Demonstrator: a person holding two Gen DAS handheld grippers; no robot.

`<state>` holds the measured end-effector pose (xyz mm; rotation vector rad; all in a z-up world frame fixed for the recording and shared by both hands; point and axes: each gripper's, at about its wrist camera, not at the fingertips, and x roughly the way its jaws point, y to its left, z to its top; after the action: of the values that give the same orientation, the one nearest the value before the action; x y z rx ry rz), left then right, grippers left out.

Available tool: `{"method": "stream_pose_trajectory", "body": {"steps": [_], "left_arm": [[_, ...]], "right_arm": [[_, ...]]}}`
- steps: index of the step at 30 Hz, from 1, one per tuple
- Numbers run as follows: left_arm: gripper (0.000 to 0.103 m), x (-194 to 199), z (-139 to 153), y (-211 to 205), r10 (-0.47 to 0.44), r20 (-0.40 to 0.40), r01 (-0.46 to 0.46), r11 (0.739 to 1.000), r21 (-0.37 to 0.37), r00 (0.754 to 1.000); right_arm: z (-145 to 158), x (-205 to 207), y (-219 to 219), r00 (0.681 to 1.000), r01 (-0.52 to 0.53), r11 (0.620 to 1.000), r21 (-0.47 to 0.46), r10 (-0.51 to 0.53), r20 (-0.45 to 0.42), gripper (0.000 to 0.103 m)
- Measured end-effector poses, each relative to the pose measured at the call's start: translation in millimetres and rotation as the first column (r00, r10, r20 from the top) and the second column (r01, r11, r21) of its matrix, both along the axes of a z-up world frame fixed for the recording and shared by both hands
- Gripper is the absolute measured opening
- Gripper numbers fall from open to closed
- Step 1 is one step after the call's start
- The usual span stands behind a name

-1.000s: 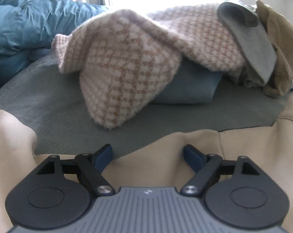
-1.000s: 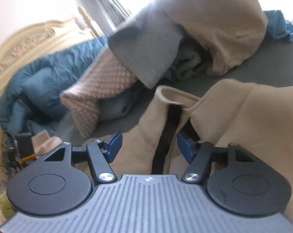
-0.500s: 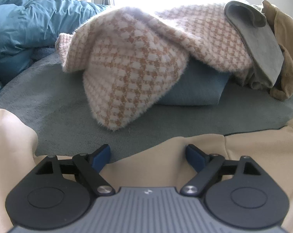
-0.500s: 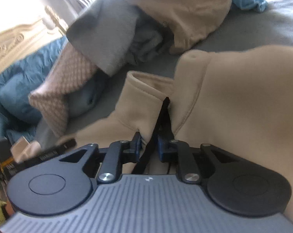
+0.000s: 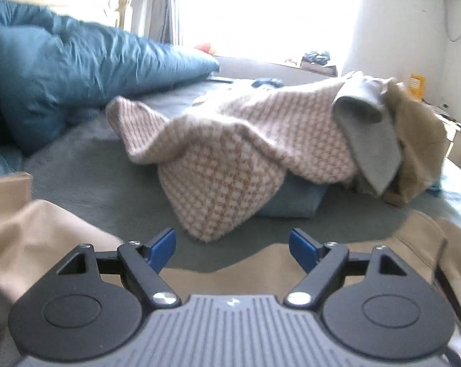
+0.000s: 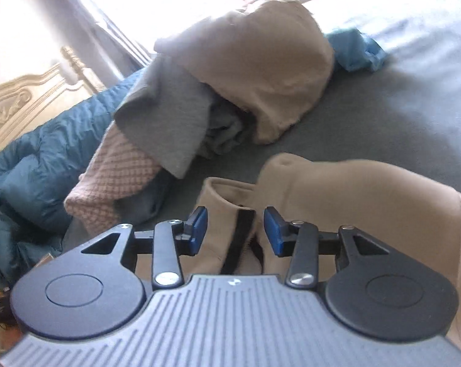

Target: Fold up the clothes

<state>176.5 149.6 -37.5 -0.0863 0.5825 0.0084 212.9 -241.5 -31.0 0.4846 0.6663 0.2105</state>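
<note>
Left wrist view: the left tongs (image 5: 232,244) stand wide open with nothing between the 2 blue pads (image 5: 161,244), hovering over the near edge of a beige jacket (image 5: 255,263) spread on the grey bed (image 5: 86,180). Beyond it lies a pile of clothes: a checked knit (image 5: 230,159) draped over a folded blue piece (image 5: 294,198), a grey garment (image 5: 371,143) on top of the knit, and a tan garment (image 5: 420,153) at the right end. A teal duvet (image 5: 62,70) is bunched at the left, under a bright window (image 5: 267,15)

Right wrist view: the right tongs (image 6: 235,229) are partly open and hold nothing; the jacket's collar and black zip (image 6: 239,238) sit in the gap between the pads, and I cannot tell if either pad touches the cloth. The jacket (image 6: 352,192) runs off to the right. The pile lies past it, tan garment (image 6: 261,67) uppermost, grey garment (image 6: 169,116) and knit (image 6: 117,180) to its left, the duvet (image 6: 41,159) near a carved headboard (image 6: 22,104)
</note>
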Motion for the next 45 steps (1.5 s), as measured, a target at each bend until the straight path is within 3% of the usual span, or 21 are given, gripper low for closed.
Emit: {"method": "stream_pose_trajectory", "body": {"steps": [2, 4, 7, 9, 10, 11, 14, 16, 18, 21, 25, 29, 32, 35, 38, 39, 41, 43, 45], "left_arm": [[0.083, -30, 7, 1, -0.039, 0.021, 0.039, 0.999, 0.001, 0.999], [0.083, -57, 9, 1, -0.078, 0.039, 0.078, 0.997, 0.006, 0.996], [0.083, -91, 5, -4, -0.104, 0.064, 0.103, 0.994, 0.023, 0.992], [0.083, -105, 0, -6, -0.098, 0.077, 0.095, 0.995, 0.032, 0.992], [0.083, -110, -3, -6, -0.091, 0.081, 0.089, 0.996, 0.031, 0.993], [0.083, -114, -5, -6, -0.085, 0.085, 0.082, 0.996, 0.030, 0.993], [0.083, -120, -11, 0, -0.062, 0.105, 0.059, 0.997, 0.040, 0.993], [0.083, -123, -14, 8, -0.039, 0.123, 0.034, 0.999, 0.040, 0.992], [0.083, -121, -18, 20, -0.005, 0.124, 0.004, 1.000, 0.003, 0.992], [0.083, -118, -28, 39, 0.047, 0.098, -0.039, 0.995, -0.087, 0.994], [0.083, -121, -37, 66, 0.120, 0.089, -0.104, 0.980, -0.173, 0.989], [0.083, -126, -43, 93, 0.215, 0.088, -0.190, 0.955, -0.229, 0.973], [0.083, -132, -48, 116, 0.312, 0.090, -0.278, 0.921, -0.271, 0.946], [0.083, -136, -51, 129, 0.346, 0.079, -0.309, 0.902, -0.300, 0.935], [0.083, -139, -55, 141, 0.374, 0.066, -0.334, 0.884, -0.326, 0.925], [0.083, -140, -56, 145, 0.383, 0.062, -0.343, 0.878, -0.334, 0.922], [0.083, -142, -58, 154, 0.401, 0.053, -0.359, 0.865, -0.351, 0.914], [0.082, -144, -61, 162, 0.419, 0.044, -0.375, 0.851, -0.367, 0.907], [0.082, -146, -63, 170, 0.436, 0.034, -0.391, 0.837, -0.383, 0.899]], "right_arm": [[6, -3, 14, 0.998, -0.050, 0.996, -0.079, 0.053, 0.034, 0.034], [6, -10, 39, 0.983, -0.169, 0.967, -0.193, 0.180, 0.038, 0.023], [-9, -9, 85, 0.945, -0.311, 0.854, -0.417, 0.326, -0.036, 0.023], [-30, 10, 95, 0.943, -0.324, 0.794, -0.514, 0.317, -0.104, 0.019], [-38, 19, 96, 0.946, -0.318, 0.786, -0.531, 0.300, -0.121, 0.015], [-45, 27, 96, 0.950, -0.310, 0.781, -0.541, 0.283, -0.136, 0.012], [-37, 30, 88, 0.967, -0.252, 0.849, -0.465, 0.211, -0.140, 0.009], [-22, 20, 93, 0.972, -0.235, 0.847, -0.477, 0.207, -0.112, 0.013], [-7, 5, 108, 0.960, -0.265, 0.820, -0.507, 0.274, -0.060, 0.014], [5, -4, 142, 0.919, -0.365, 0.798, -0.479, 0.391, -0.049, 0.014], [-16, 14, 196, 0.867, -0.480, 0.759, -0.440, 0.488, -0.103, 0.015], [-60, 44, 220, 0.868, -0.494, 0.749, -0.443, 0.455, -0.199, 0.016], [-36, 34, 234, 0.881, -0.467, 0.723, -0.509, 0.428, -0.201, 0.018], [0, 9, 260, 0.837, -0.517, 0.701, -0.492, 0.533, -0.120, 0.019], [34, -1, 319, 0.747, -0.621, 0.662, -0.420, 0.662, -0.059, 0.036], [38, 1, 342, 0.717, -0.657, 0.647, -0.387, 0.695, -0.056, 0.046], [47, 7, 389, 0.654, -0.725, 0.609, -0.322, 0.755, -0.046, 0.052], [46, 20, 439, 0.625, -0.759, 0.586, -0.285, 0.778, -0.064, 0.055], [44, 31, 480, 0.604, -0.763, 0.557, -0.328, 0.796, -0.052, 0.055]]}}
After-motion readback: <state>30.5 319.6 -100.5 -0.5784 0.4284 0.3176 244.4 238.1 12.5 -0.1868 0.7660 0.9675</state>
